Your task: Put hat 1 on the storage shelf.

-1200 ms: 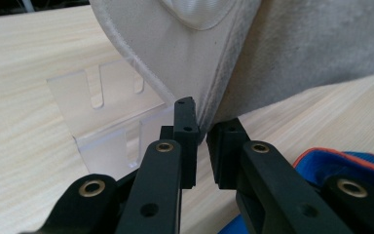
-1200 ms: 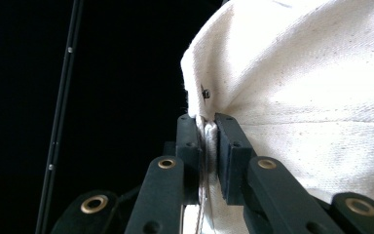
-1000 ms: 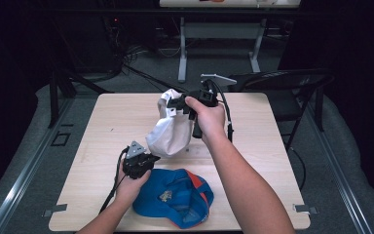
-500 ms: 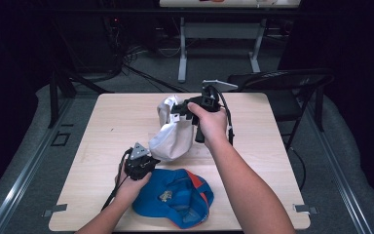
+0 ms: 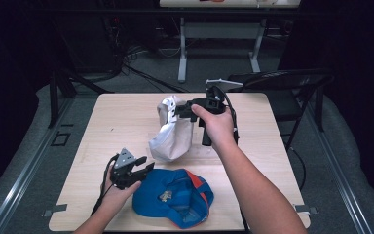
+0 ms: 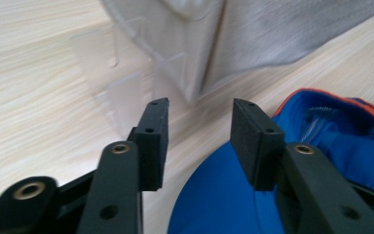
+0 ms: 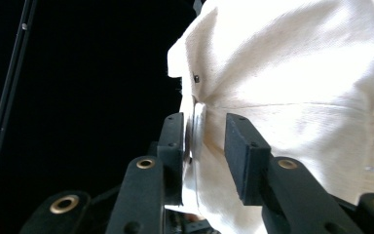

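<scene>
A white cap [image 5: 173, 136] stands tilted at the middle of the wooden table [image 5: 112, 117], its top edge raised. My right gripper [image 5: 179, 111] is at that top edge. In the right gripper view the cap's [image 7: 292, 73] rim lies between the jaws of the right gripper [image 7: 204, 122], against the left jaw, with a gap to the right jaw. A blue cap [image 5: 175, 197] with orange trim lies upside down at the front. My left gripper [image 5: 146, 168] hovers open at its left edge. In the left gripper view the left gripper [image 6: 199, 109] holds nothing, above the blue cap [image 6: 321, 131].
A clear plastic stand [image 6: 126, 53] sits on the table under the white cap [image 6: 272, 29]. A dark folding chair [image 5: 292, 83] stands past the table's far right corner. Table legs and cables lie on the floor beyond.
My right hand has shifted to the right and slightly lower while the white cap stayed near the table's middle. The left gripper has barely moved beside the blue cap.
</scene>
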`<act>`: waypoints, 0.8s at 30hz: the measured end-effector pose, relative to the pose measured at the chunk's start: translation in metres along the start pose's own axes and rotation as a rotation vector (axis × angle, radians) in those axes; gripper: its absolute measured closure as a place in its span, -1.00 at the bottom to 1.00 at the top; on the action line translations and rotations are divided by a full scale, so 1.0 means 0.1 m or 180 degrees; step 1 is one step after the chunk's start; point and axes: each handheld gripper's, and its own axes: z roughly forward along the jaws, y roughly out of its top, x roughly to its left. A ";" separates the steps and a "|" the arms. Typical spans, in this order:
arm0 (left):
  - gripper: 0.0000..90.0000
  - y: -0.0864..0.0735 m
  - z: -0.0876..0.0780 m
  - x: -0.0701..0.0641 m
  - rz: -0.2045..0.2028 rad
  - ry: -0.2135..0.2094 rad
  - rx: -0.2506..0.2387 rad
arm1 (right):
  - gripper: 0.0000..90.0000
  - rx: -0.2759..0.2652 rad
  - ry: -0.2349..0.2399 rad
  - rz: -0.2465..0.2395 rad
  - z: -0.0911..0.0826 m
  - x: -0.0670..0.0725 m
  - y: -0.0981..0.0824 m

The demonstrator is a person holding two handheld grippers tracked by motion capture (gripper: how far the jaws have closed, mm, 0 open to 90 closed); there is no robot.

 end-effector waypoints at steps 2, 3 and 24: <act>0.23 -0.01 -0.08 0.04 -0.0062 0.0056 -0.0004 | 0.48 -0.0043 -0.0034 -0.0065 -0.07 0.00 -0.02; 0.22 -0.01 -0.12 0.07 -0.0059 0.0090 0.0020 | 0.46 -0.0071 -0.0037 -0.0088 -0.09 -0.01 -0.03; 0.21 -0.29 -0.24 0.30 -0.0117 0.0261 0.0170 | 0.28 -0.0180 -0.0287 -0.0678 -0.50 -0.42 -0.66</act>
